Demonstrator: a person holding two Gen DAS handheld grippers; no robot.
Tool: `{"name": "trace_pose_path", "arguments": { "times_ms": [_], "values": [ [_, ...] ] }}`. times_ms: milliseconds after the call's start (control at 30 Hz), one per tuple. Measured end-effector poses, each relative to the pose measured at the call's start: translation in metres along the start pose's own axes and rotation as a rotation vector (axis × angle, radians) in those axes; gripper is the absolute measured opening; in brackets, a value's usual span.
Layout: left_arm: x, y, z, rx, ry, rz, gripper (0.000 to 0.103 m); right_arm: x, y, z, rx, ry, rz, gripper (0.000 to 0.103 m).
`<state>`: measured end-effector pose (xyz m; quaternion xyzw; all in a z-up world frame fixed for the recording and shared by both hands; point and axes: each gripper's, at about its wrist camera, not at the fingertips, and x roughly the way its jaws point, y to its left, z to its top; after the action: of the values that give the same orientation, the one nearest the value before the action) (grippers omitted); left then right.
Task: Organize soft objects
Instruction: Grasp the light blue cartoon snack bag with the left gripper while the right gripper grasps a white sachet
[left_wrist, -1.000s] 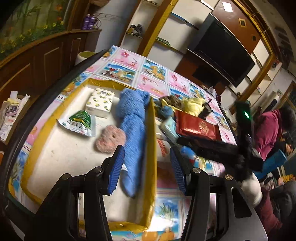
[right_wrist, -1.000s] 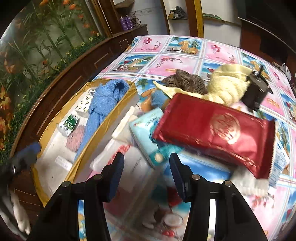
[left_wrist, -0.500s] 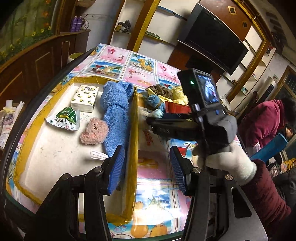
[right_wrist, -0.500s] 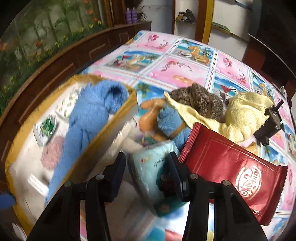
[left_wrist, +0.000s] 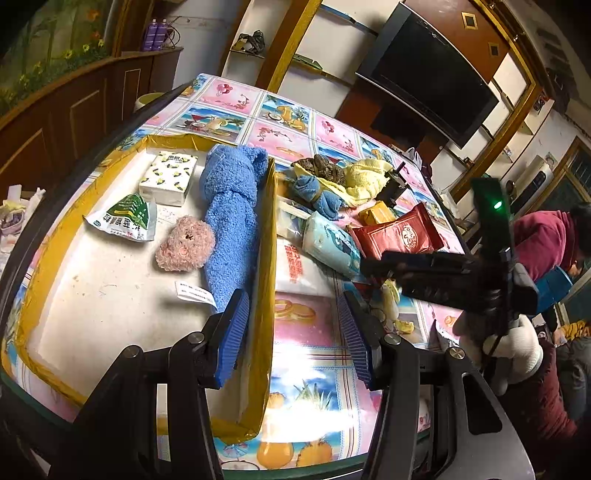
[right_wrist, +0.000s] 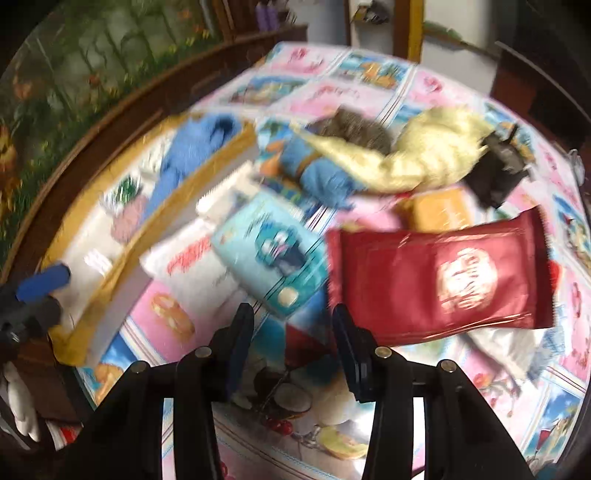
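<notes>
- left tool (left_wrist: 291, 325) gaping, empty, straddling yellow box wall (left_wrist: 266, 258)
- blue towel (left_wrist: 232, 218) lies inside box against that wall, pink plush (left_wrist: 184, 249) touching it
- bare counter (left_wrist: 314, 332) strip right of wall
- right tool (right_wrist: 291, 328) parted, empty, just before teal pack (right_wrist: 269, 251) and red pouch (right_wrist: 436, 277)

The left gripper (left_wrist: 291, 332) fills the lower centre of its own view, its two blue-padded fingers (left_wrist: 232, 332) spread wide with nothing between them. The right gripper (right_wrist: 293, 345) sits low in its blurred view, jaws apart and empty. At the right of the left view, a white-gloved hand (left_wrist: 517, 343) holds it.
</notes>
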<state>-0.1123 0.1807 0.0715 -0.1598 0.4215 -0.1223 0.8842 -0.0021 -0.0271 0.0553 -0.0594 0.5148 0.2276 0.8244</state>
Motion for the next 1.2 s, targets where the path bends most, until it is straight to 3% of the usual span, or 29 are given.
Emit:
{"name": "trace_pose_path", "arguments": {
  "times_ms": [100,200,333,433,633,733,800,1000,1100,1200],
  "values": [
    [0.003,-0.004,-0.002,-0.001,0.012,-0.007,0.051,-0.013,0.0,0.012,0.034,-0.092,0.017,0.044],
    [0.002,-0.01,-0.003,0.014,0.016,-0.008,0.051,-0.006,0.013,0.035,0.023,-0.122,0.001,0.044],
    [-0.003,-0.014,-0.007,0.032,0.014,-0.005,0.051,0.029,0.021,0.066,0.072,-0.071,-0.017,0.032],
    [-0.006,-0.012,-0.009,0.033,0.013,-0.001,0.051,0.054,0.022,0.064,0.086,0.011,-0.011,0.031],
    [-0.007,-0.004,-0.008,0.012,0.002,-0.006,0.051,0.035,0.04,0.015,-0.076,0.138,0.081,0.031],
    [-0.005,-0.006,-0.009,0.02,0.008,-0.023,0.051,0.004,0.036,-0.017,-0.121,0.139,0.141,0.031],
    [-0.003,-0.012,-0.011,0.04,0.017,-0.028,0.051,-0.025,0.014,-0.033,-0.066,0.073,0.154,0.032],
    [0.015,-0.043,-0.019,0.146,0.08,-0.049,0.051,-0.098,-0.07,-0.086,0.205,-0.12,0.063,0.04],
    [0.032,-0.065,-0.024,0.234,0.128,-0.051,0.051,-0.114,-0.102,-0.12,0.327,-0.147,0.028,0.043],
    [0.052,-0.082,-0.028,0.301,0.179,-0.052,0.051,-0.112,-0.121,-0.144,0.387,-0.117,0.023,0.043]
  ]
}}
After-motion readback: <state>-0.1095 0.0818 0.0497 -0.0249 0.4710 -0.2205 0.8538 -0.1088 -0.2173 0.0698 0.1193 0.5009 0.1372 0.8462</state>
